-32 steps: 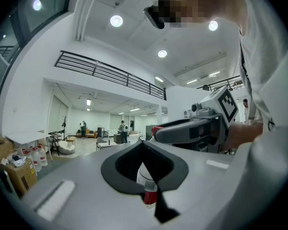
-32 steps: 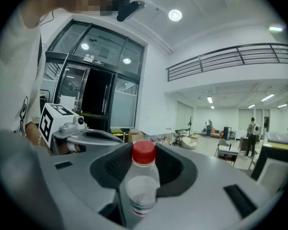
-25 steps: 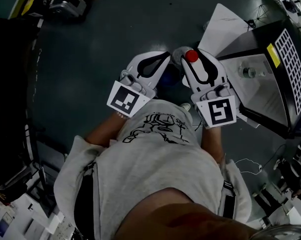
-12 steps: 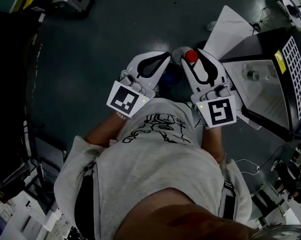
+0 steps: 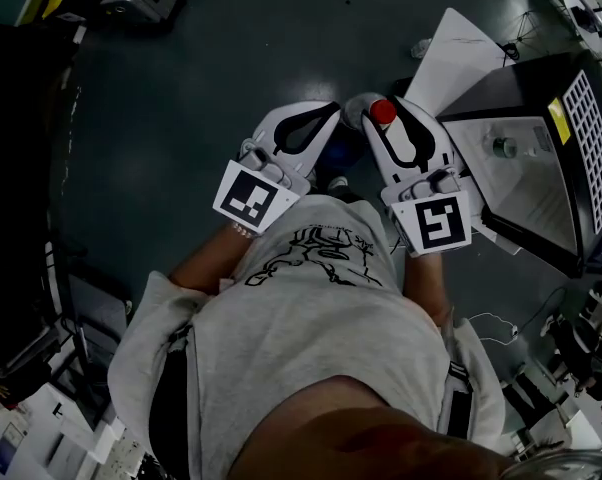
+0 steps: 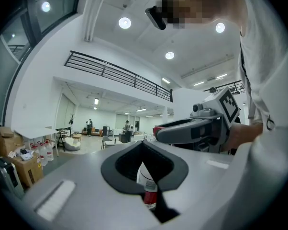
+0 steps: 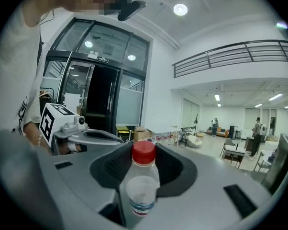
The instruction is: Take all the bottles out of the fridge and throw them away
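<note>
Firmly, the right gripper (image 5: 380, 104) clamps an upright red-capped bottle (image 7: 143, 178), at 1 o'clock in the head view; the left gripper (image 5: 321, 118) at 12 seems clenched on a second bottle (image 6: 147, 186), cap down.

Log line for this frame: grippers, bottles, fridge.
left gripper: shut on bottle | right gripper: shut on red-capped bottle | fridge: open, third bottle inside

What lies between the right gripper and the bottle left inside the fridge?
In the head view, only bare white fridge shelf separates the right gripper from that bottle. Nothing blocks it.
</note>
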Available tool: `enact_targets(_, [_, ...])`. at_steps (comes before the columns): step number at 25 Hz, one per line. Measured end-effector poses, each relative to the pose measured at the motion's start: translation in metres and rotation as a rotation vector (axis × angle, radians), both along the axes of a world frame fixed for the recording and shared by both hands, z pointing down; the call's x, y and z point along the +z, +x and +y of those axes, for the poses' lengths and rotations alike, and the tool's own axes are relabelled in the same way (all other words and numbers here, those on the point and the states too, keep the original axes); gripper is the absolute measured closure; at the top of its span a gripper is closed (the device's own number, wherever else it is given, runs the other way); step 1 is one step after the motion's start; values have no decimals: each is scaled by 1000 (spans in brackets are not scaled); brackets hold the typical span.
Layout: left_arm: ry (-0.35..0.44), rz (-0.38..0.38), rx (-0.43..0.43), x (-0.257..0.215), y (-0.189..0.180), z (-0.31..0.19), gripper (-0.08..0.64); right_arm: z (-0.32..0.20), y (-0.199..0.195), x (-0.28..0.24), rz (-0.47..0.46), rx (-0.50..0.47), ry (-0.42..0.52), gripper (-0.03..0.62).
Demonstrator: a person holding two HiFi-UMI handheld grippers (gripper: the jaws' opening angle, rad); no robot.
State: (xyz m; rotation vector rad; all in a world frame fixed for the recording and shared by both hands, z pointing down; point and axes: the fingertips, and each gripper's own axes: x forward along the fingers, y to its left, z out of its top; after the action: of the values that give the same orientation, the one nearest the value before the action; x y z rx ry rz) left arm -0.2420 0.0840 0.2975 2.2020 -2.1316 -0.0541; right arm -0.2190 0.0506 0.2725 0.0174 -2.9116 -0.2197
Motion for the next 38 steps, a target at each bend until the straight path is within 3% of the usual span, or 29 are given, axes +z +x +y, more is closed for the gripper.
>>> enact_targets(12, [-9,5,12,3,16,-17,551,-17,17,9,12,32,-14,439])
enact_targets(21, [-52,12,-6,31,11,-26,551,-31,18,39,38,40,-23,439])
enact_targets(38, [-162,42,-3,129,6,-43,551,-41,6,157,127,106,-141,439])
